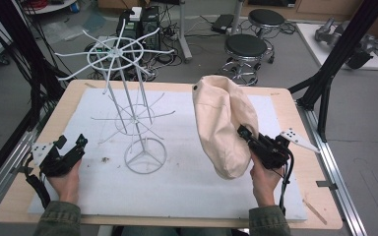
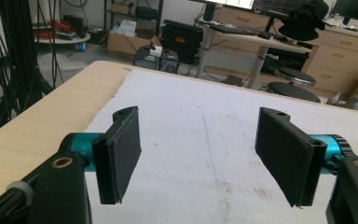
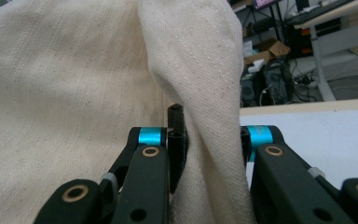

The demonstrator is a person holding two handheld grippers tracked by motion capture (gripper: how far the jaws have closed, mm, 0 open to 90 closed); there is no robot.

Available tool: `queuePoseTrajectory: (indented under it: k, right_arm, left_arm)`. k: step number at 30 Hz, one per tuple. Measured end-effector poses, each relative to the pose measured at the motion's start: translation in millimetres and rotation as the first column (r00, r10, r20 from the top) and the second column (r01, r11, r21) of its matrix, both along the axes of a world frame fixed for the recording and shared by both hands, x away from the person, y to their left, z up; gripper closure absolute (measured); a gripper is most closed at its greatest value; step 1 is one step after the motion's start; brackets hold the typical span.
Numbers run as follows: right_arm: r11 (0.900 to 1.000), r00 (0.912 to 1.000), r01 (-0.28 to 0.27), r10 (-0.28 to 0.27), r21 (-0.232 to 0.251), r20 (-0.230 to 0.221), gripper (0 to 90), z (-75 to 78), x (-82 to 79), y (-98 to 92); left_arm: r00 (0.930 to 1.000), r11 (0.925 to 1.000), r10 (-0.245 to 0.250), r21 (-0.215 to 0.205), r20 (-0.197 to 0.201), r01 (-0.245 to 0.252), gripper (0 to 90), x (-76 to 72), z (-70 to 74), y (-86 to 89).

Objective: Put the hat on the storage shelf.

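Lifting cream canvas hat [image 1: 224, 125], centre-right of frame, off white mat [image 1: 187, 189]; right gripper [image 1: 246, 133] clamped on fabric fold. Left gripper [image 1: 74, 143] idle lower left, jaws wide, empty. Next, judged: carry hat to white wire rack [image 1: 128, 105], seat on prong.

Beyond the far edge of my pale wooden table [image 1: 295, 105], topped with a white mat [image 1: 187, 182], lies a grey floor [image 1: 369, 123]. Ahead of my tools stand two round black-cushioned stools [image 1: 246, 46] on chrome legs. To my left hang bundles of black cables [image 1: 15, 59]; to my right rise black metal frame struts [image 1: 337, 54]. Farther ahead, black electronic boxes [image 1: 147, 19] sit on the floor among tangled wires. A light wooden desk [image 2: 256, 39] and a wooden drawer cabinet [image 2: 340, 51] stand beyond, under even indoor light.
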State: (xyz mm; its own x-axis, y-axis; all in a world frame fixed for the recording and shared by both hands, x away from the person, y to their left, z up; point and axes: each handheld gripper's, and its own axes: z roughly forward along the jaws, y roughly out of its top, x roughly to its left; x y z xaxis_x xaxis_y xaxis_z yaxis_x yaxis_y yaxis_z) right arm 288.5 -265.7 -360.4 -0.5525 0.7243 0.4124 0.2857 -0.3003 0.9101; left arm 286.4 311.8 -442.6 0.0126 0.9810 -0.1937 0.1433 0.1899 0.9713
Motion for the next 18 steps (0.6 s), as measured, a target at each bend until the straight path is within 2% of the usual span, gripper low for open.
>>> queuePoseTrajectory:
  k: [6,10,18]
  right_arm:
    - [0.998,0.9974,-0.036,0.033,0.047,0.064,75.8,16.2,-9.5,1.7]
    - [0.994,0.9921,-0.067,0.057,0.084,0.111,75.7,30.6,-18.5,5.2]
    - [0.988,0.9712,-0.110,0.084,0.107,0.223,75.6,59.8,-35.9,6.9]
  left_arm:
    - [1.0000,1.0000,-0.002,-0.003,0.001,0.002,31.2,-0.3,0.2,-0.4]
    - [1.0000,1.0000,-0.005,-0.006,-0.002,0.005,31.2,-0.3,0.2,-0.9]
    - [1.0000,0.9999,-0.004,-0.010,-0.004,0.004,31.1,-0.3,0.1,-0.8]
